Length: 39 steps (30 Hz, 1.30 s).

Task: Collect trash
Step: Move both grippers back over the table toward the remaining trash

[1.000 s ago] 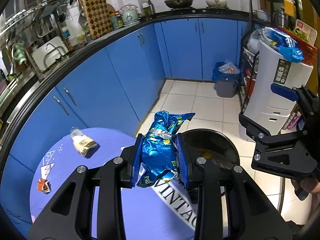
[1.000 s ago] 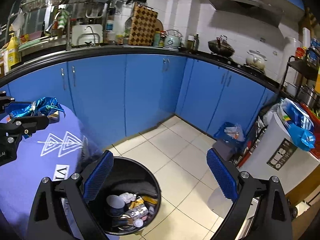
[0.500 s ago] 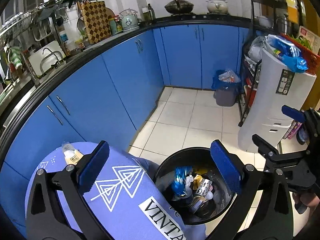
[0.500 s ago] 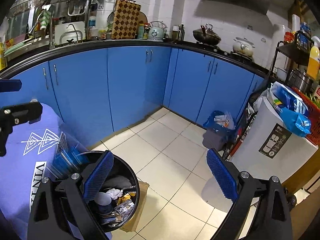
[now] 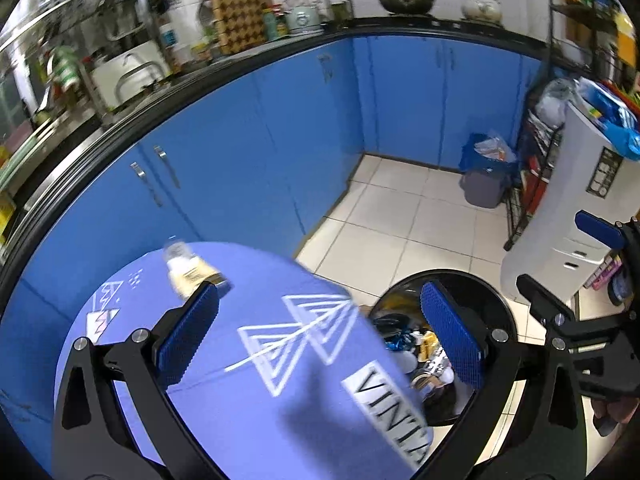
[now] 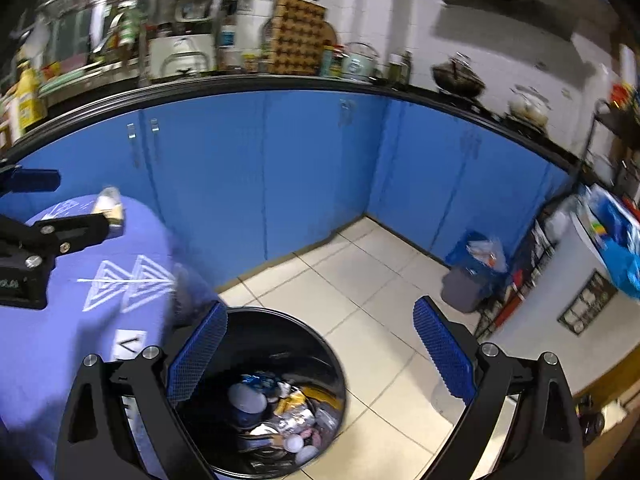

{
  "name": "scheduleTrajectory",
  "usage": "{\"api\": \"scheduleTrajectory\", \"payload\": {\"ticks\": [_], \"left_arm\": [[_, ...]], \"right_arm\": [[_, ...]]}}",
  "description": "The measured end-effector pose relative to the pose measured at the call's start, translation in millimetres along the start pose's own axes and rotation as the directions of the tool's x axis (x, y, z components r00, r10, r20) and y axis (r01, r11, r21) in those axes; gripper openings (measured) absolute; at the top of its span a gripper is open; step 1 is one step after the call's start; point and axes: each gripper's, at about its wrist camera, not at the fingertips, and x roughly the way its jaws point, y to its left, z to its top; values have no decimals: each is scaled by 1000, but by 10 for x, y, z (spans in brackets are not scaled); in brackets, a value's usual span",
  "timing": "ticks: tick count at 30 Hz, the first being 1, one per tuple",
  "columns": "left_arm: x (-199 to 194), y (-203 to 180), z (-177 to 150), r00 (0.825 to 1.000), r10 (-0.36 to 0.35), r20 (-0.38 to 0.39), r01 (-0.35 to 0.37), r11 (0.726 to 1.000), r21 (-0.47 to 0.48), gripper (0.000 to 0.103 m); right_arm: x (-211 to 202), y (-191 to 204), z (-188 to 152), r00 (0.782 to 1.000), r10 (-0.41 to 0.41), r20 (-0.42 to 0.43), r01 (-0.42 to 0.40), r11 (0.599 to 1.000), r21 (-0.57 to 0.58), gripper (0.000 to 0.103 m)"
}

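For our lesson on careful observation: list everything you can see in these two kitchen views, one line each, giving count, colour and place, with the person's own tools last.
Black bin: one, black, on the floor beside the table, holding mixed trash.
Blue wrapper: one, shiny blue, inside the black bin.
Small bottle: one, clear with pale label, lying on the table.
Red scrap: one, red and white, near the table's left edge.
Table: one, purple cloth with white triangles.
Cabinets: a run, blue, under the black counter.
Small bin: one, grey with blue liner, far corner.
White unit: one, white, right side.
Left gripper: one, black with blue pads, open, empty.
Right gripper: one, same colours, open, above the black bin.
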Motion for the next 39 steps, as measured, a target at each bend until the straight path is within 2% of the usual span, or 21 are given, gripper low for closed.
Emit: {"api": "scheduleTrajectory", "payload": {"ticks": [4,23,32,39], "left_arm": [[-91,294,-85,1000,20,4,-20,999,-39,100],[-558,1395,-612,996,79,33,-71,977,-200,100],[-601,1944,-906,992,123,12,-115,953,-281,100],[-475,2399,-1157,989,150,-17,-146,928,-342,100]], "right_arm": [[-30,353,130,999,28,16,-27,998,-57,92],[-214,1414,454,993,109,42,-100,980,-175,92],[-80,2025,517,986,168,3,-163,959,-231,92],[184,2405,574,979,199,-38,-202,944,-261,92]]}}
